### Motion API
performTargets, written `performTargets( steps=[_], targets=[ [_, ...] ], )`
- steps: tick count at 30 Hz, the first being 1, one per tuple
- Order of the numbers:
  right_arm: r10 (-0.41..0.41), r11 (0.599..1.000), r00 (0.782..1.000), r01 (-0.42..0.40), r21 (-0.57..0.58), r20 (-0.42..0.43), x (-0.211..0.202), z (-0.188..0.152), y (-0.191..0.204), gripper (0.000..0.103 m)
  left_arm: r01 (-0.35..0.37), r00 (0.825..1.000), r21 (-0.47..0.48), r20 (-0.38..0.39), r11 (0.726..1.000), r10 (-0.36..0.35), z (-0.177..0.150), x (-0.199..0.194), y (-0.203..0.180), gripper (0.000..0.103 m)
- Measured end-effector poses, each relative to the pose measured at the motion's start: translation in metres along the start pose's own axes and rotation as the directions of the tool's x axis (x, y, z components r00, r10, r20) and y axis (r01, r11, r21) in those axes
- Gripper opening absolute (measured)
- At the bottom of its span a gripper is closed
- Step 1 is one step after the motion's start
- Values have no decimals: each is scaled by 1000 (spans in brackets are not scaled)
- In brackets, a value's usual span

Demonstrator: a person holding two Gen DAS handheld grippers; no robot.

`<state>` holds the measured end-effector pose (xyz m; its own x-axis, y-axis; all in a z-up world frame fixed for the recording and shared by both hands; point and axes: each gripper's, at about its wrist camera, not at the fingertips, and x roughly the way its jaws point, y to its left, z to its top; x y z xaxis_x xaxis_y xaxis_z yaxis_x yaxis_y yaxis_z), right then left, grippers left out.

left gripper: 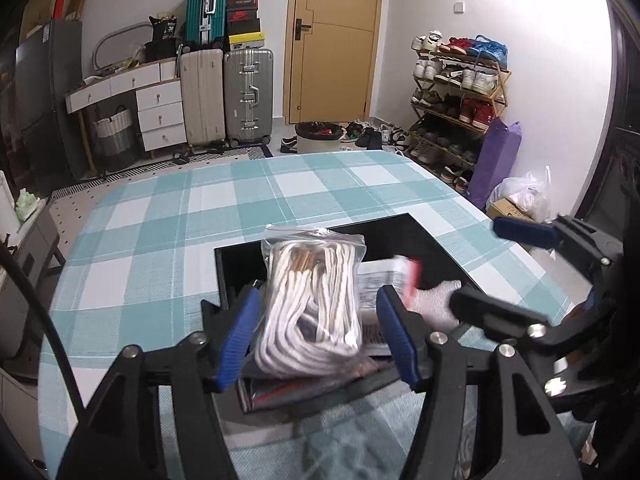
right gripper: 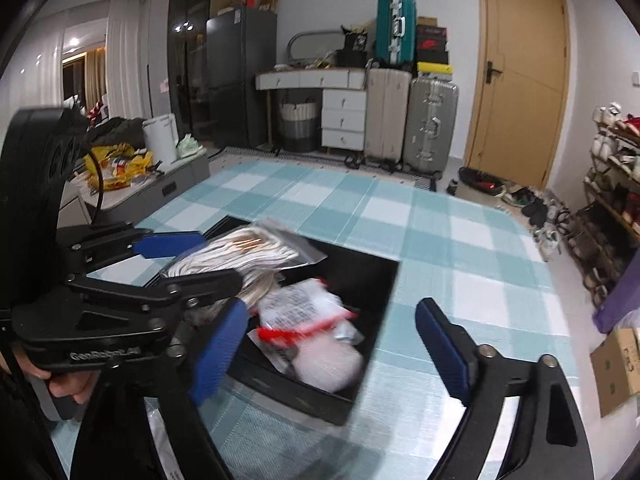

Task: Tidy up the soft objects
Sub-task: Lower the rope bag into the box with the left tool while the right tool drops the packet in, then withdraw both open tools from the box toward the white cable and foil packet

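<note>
A black open box sits on the teal checked tablecloth. A clear zip bag of white cord lies over the box's near edge, between the fingers of my left gripper, whose jaws stand apart beside the bag. A white packet with red trim and a white fluffy item lie inside the box. My right gripper is open and empty, above the box; it also shows in the left wrist view.
Beyond the table are suitcases, a white drawer unit, a yellow door, a shoe rack on the right and a cardboard box on the floor. A grey side table with yellow bags stands left.
</note>
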<state>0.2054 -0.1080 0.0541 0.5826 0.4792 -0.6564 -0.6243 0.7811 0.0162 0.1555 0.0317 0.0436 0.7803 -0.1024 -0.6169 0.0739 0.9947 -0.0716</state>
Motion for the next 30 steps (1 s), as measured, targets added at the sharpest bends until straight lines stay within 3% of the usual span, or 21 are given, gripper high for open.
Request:
performTargets(
  steps=[1,3,8,30],
  targets=[
    [-6,1000,1000,6,8,6,-6,-1,-2,94,-4,1000,4,0,1000,4,-1,-3,-1,65],
    [-15,1000,1000,15,26,13,-16,-5,-5,102,-20,1000,1,13,1000,20,-4,-12,-3,85],
    [19,997,1000,-19,77,1,-35,-21,-7,102,-26,999,-26,35,999,27,-13,-33,-3,103],
    [115,965,987,-85,249,-110,-70,-94,8,102,-110,992,-38,53,993,112,-75,-86,-14,103]
  ],
)
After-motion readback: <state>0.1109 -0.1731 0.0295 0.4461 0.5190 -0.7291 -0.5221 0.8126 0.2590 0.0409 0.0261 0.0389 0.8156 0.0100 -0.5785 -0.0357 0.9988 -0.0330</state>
